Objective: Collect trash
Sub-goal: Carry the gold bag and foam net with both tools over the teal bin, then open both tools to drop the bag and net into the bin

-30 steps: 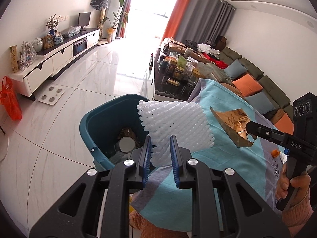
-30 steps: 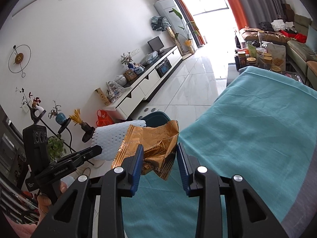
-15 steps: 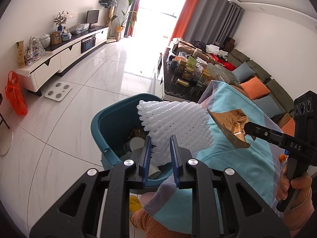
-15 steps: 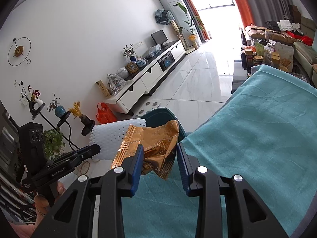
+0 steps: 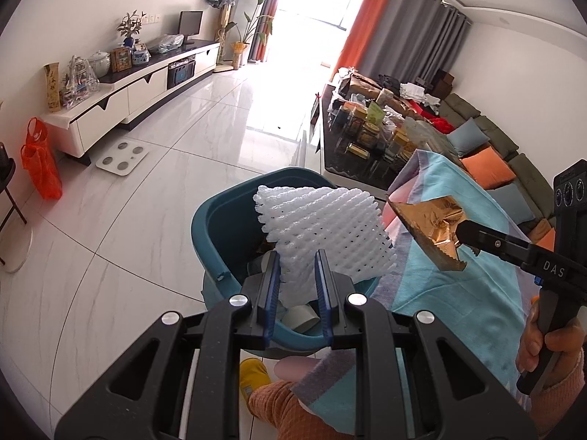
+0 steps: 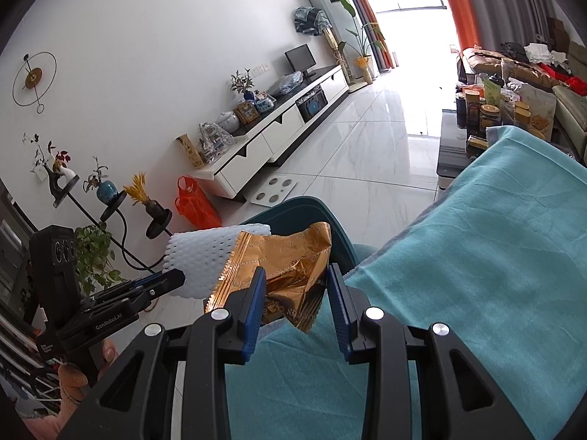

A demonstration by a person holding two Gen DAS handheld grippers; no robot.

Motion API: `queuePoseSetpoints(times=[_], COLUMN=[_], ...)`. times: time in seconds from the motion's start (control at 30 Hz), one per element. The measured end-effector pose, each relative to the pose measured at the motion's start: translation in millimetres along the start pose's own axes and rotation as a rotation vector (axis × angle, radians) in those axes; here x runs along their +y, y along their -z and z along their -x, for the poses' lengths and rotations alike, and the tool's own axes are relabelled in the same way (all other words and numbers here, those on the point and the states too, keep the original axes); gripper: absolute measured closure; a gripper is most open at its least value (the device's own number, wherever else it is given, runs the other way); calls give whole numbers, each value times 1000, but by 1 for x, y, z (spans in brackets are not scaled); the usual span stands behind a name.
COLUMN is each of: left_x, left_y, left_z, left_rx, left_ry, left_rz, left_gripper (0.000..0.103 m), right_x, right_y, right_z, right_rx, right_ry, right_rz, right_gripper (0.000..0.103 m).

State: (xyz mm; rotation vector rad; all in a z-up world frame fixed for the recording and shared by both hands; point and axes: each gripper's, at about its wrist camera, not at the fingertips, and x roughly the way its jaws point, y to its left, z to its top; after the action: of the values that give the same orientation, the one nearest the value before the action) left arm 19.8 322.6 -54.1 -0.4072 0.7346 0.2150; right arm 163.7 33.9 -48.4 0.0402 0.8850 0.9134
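My left gripper point(image 5: 296, 286) is shut on a white foam fruit net point(image 5: 323, 231) and holds it above the open teal trash bin point(image 5: 220, 227), which holds cups and other scraps. My right gripper point(image 6: 296, 304) is shut on a crumpled gold foil wrapper point(image 6: 290, 264), held over the table's edge beside the bin point(image 6: 312, 212). The wrapper point(image 5: 433, 231) and the right gripper point(image 5: 466, 236) show at the right of the left wrist view. The net point(image 6: 200, 260) and the left gripper point(image 6: 172, 282) show at the left of the right wrist view.
A teal cloth point(image 6: 458, 293) covers the table on the right. A dark coffee table point(image 5: 352, 146) with jars and bags stands beyond the bin. A white TV cabinet point(image 5: 128, 99), a scale point(image 5: 123, 154) and an orange bag point(image 5: 40, 161) are on the left. A sofa point(image 5: 488, 154) is at the right.
Both grippers have moved toward the bin with their loads. The foam net now hangs over the bin's opening, and the gold wrapper has come closer to the bin's rim.
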Motion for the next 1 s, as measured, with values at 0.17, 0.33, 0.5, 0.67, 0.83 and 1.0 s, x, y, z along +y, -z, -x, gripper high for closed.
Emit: queuePoseSetpoints(times=[0.17, 0.33, 0.5, 0.67, 0.83, 1.0], left_x=[4, 3, 7, 11, 9, 8], left_y=[0, 2, 2, 4, 5, 5], left_z=[-7, -15, -22, -30, -39, -49], left_rx=[6, 18, 29, 39, 53, 60], left_ry=[-26, -41, -53, -73, -96, -106], left_rz=[2, 14, 24, 31, 26, 26], left_gripper=[84, 83, 83, 83, 83, 82], right_x=[5, 10, 12, 18, 21, 28], right_y=[-1, -2, -4, -5, -5, -8], right_z=[-11, -22, -31, -41, -51, -61], right_rx=[22, 43, 61, 79, 103, 124], right_ry=[5, 9, 16, 28, 38, 49], right_rz=[19, 31, 33, 48, 57, 68], right_gripper=[71, 71, 71, 70, 70, 69])
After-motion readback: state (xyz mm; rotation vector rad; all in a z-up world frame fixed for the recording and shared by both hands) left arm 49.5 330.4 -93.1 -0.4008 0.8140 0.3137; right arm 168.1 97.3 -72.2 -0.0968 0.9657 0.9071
